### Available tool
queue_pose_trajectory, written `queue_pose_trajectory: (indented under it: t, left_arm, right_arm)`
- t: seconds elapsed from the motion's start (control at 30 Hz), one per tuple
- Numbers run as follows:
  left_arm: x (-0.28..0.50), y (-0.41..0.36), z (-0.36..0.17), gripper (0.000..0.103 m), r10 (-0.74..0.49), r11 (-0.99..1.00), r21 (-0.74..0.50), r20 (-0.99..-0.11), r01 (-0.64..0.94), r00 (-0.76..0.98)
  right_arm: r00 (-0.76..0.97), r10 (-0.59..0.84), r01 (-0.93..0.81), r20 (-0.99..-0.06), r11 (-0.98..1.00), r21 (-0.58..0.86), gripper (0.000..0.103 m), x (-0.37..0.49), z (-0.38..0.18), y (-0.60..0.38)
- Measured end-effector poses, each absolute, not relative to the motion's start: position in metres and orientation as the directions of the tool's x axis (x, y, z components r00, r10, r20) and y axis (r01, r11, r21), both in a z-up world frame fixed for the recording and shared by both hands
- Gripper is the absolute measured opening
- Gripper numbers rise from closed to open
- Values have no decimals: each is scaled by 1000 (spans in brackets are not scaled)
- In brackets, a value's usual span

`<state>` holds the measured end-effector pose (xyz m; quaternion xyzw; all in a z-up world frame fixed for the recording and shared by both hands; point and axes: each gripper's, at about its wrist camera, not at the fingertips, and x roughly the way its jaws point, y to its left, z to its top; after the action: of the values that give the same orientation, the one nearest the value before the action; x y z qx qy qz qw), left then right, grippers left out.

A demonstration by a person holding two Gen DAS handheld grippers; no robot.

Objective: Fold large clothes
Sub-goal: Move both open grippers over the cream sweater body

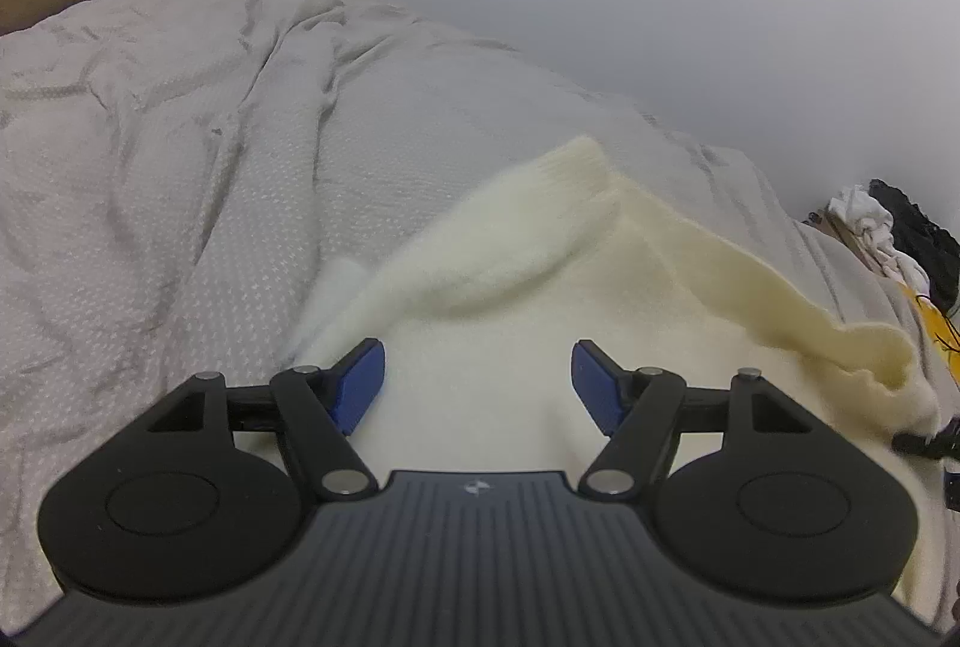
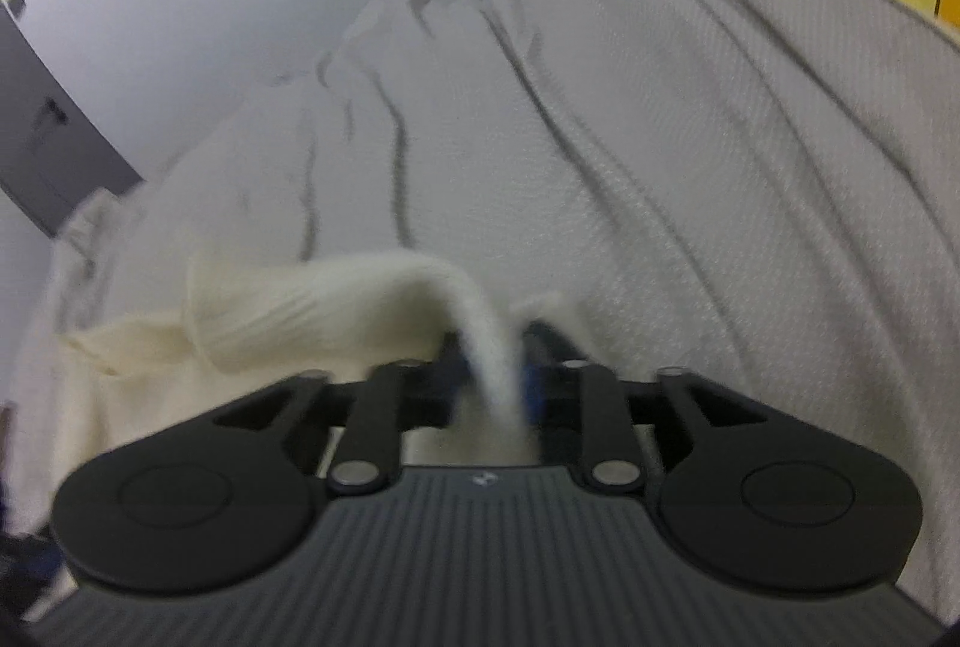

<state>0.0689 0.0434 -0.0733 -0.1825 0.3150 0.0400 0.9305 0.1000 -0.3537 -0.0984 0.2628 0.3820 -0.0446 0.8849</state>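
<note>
Sweater (image 1: pixel 540 389) sleeve (image 2: pixel 336 311) between right tool (image 2: pixel 492 377) pads; left tool (image 1: pixel 477 383) wide, empty.

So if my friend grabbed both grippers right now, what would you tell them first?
Left hand-held gripper: open, empty, hovering over the cream sweater.
Right hand-held gripper: the sweater's sleeve runs between its pads; the blurred picture does not show whether they pinch it.
The sweater lies on the bed cover, its sleeve flipped across the body.
Done: the sleeve fold looks started.
Left: probably lay that sleeve flat, then fold the rest.
</note>
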Motion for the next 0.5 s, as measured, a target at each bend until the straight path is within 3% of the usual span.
queue_pose_trajectory:
  t: [0.03, 0.07, 0.27, 0.5]
  left_arm:
    - [65, 42, -71, 75, -49, 929, -320, -600, -183, 799]
    - [61, 40, -69, 75, -64, 928, -330, -599, -173, 798]
    - [36, 23, -59, 75, -92, 941, -314, -594, -126, 799]
    - [11, 11, -59, 75, -80, 946, -295, -611, -133, 788]
  right_arm:
    - [708, 145, 275, -691, 844, 460, 52, 94, -94, -351]
    - [715, 172, 267, -678, 829, 492, 53, 89, -90, -351]
    - [720, 243, 191, -651, 832, 521, 53, 54, -72, -339]
    - [766, 210, 79, -607, 907, 413, 53, 41, -51, -317]
